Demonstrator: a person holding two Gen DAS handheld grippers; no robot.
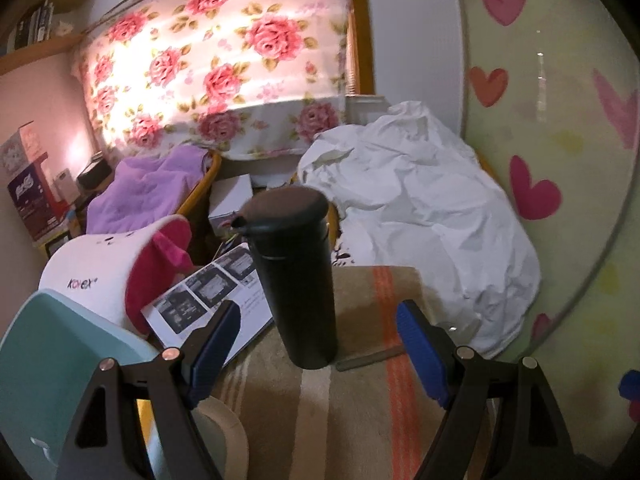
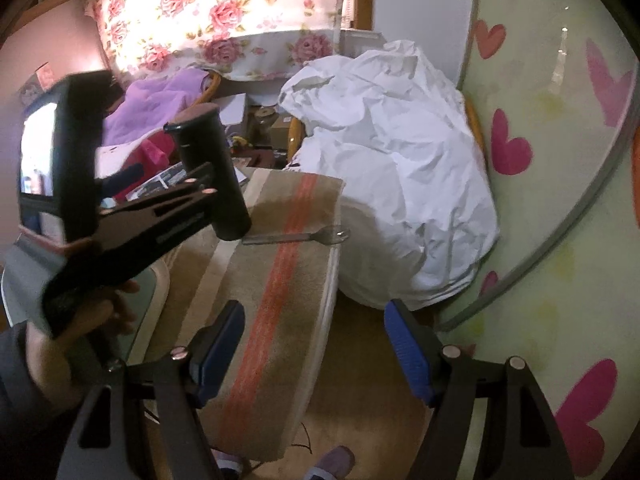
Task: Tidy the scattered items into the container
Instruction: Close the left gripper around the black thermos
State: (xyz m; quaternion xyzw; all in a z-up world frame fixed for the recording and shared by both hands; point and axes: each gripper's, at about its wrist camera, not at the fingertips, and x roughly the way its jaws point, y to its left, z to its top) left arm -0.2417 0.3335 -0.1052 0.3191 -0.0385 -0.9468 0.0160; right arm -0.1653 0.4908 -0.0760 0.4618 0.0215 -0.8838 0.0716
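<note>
- Left gripper [image 1: 320, 344] gapes wide, empty, flask [image 1: 294, 276] upright just ahead.
- Right gripper [image 2: 314, 344] wide, empty, over the tabletop [image 2: 276, 304] edge.
- Wrench [image 2: 296, 237] lies near the far edge.
- Container [image 1: 48, 360] beside left.

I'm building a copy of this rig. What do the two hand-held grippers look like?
Both look alike: the left hand-held gripper and right hand-held gripper have black angular finger arms with triangular cut-outs, round metal pins at the joints and ribbed blue pads. The left one carries a black box with a lit screen.
</note>
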